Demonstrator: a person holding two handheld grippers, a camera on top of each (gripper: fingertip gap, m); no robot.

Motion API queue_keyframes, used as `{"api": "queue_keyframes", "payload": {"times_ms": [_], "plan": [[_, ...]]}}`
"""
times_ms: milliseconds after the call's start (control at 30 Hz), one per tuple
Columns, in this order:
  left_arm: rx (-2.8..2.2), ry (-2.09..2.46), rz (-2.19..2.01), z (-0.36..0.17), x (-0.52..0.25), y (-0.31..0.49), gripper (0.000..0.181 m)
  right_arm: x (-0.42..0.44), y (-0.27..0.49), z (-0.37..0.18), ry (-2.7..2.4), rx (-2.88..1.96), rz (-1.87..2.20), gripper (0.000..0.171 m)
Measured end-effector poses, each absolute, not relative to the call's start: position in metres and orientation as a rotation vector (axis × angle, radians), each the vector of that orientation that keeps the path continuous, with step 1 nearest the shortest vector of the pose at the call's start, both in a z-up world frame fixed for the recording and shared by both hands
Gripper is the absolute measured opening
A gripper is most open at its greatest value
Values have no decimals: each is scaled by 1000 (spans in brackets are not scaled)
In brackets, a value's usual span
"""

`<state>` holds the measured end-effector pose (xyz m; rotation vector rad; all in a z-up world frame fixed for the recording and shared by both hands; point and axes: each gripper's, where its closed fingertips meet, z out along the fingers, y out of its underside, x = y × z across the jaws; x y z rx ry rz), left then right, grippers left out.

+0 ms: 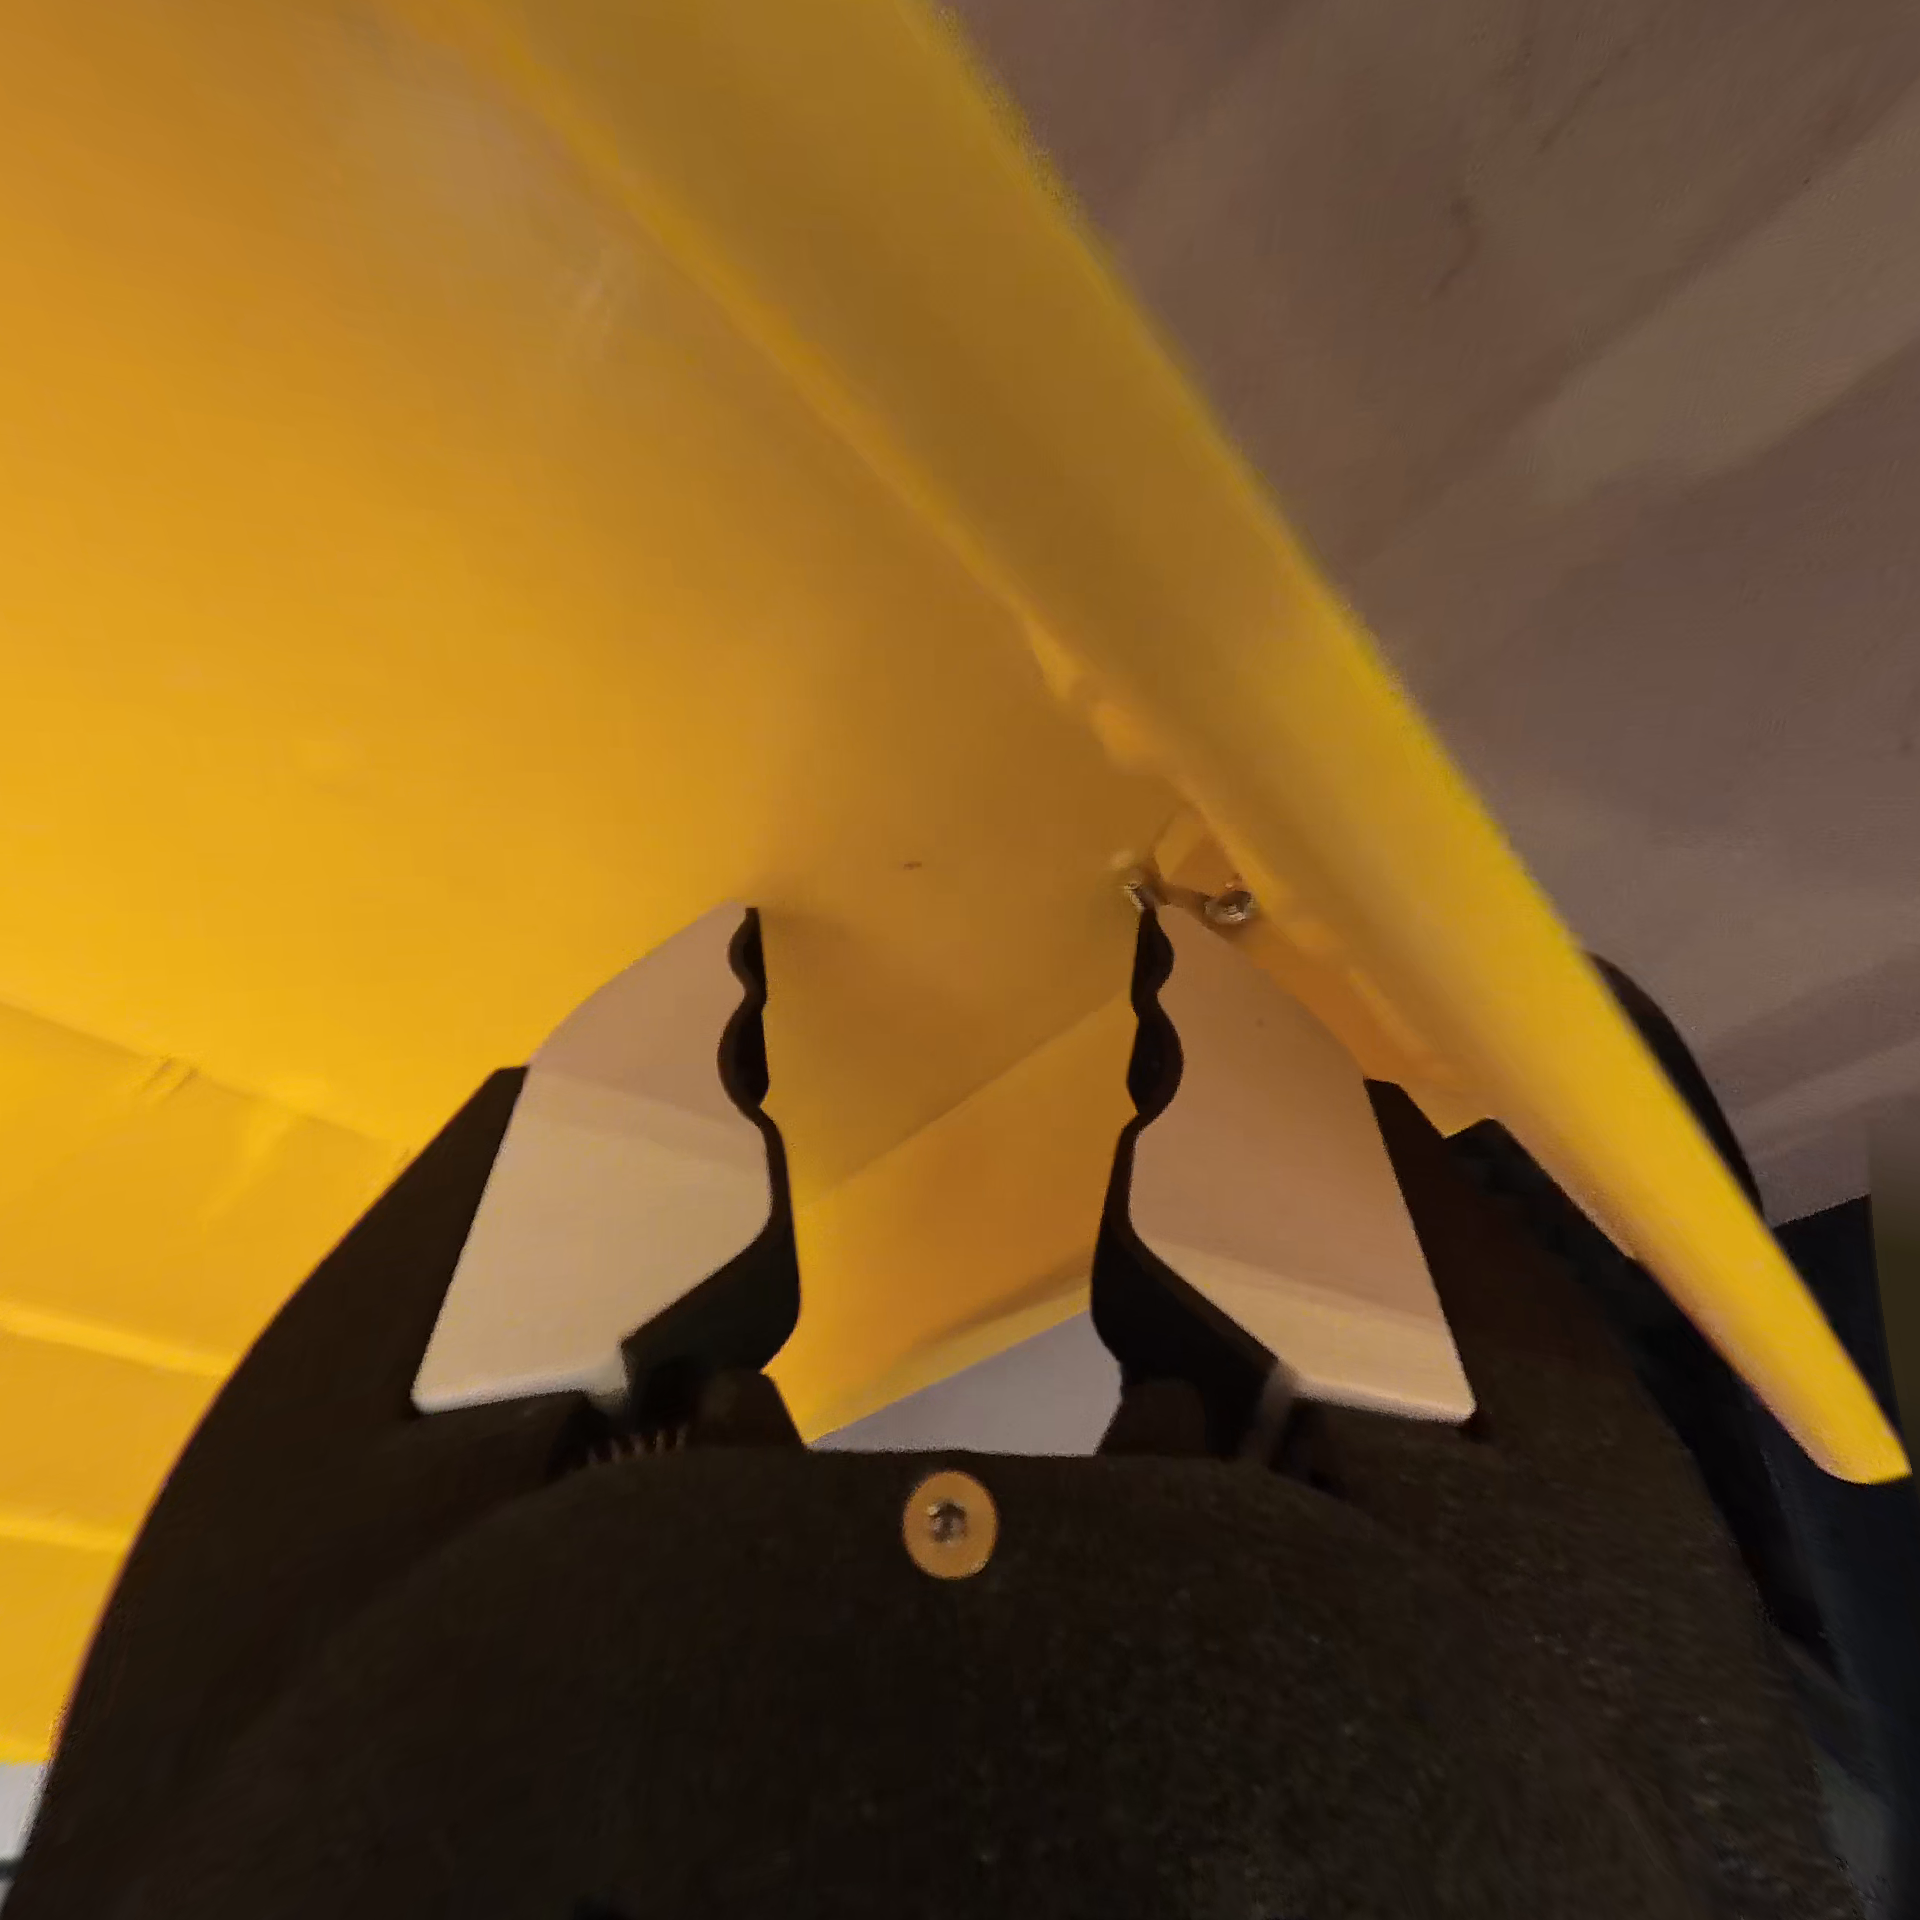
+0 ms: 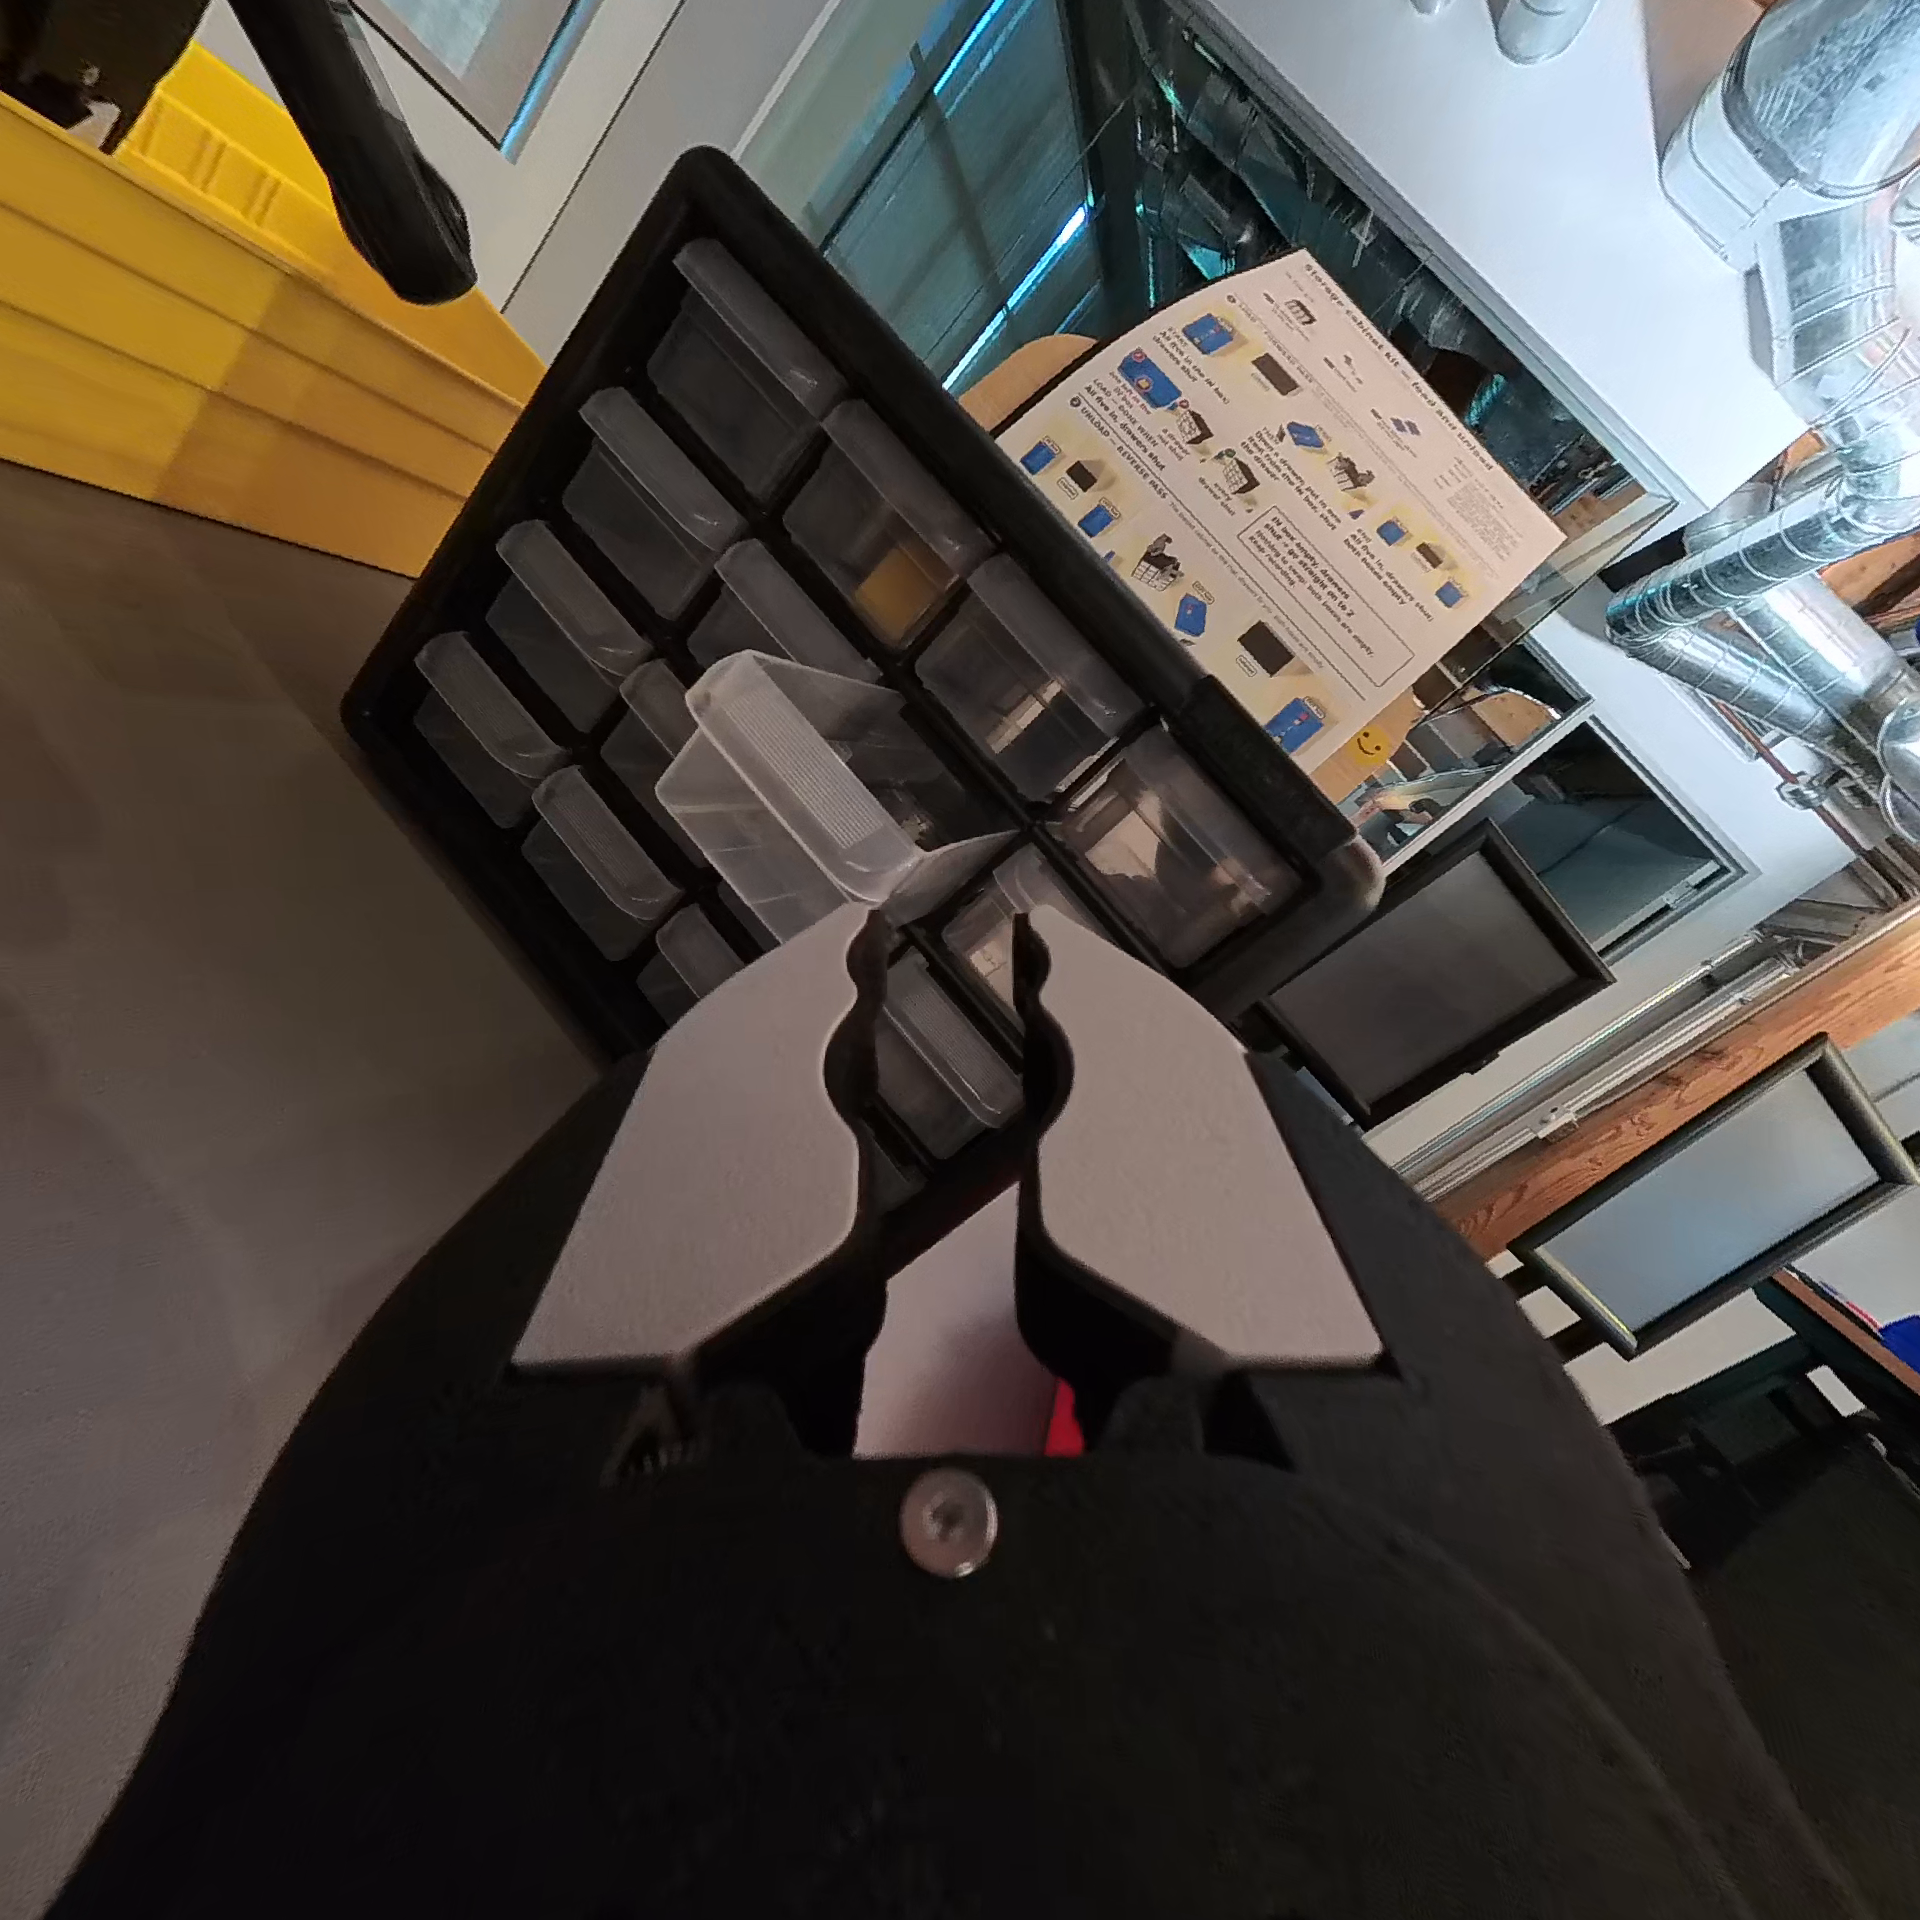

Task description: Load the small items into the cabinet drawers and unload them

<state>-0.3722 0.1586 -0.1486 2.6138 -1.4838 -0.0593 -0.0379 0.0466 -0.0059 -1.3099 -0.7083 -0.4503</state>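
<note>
Our right gripper (image 2: pixel 951 930), narrowly parted and empty, sits just before the cabinet (image 2: pixel 1273 821) beside its pulled-out drawer (image 2: pixel 774 774). Left gripper (image 1: pixel 945 920) gapes inside the yellow bin (image 1: pixel 416 520), seemingly empty; we should probe slowly for items.

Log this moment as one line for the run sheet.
left tool: open, inside yellow bin, empty | right tool: open, at cabinet | one clear drawer pulled out | others shut
</note>
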Motion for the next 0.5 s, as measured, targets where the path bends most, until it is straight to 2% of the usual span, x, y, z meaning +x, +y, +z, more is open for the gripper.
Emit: {"api": "queue_keyframes", "payload": {"times_ms": [500], "plan": [[2667, -1386, 1, -149, -374, 154, 73, -46, 46, -11, -754, -1318, -449, 24]]}}
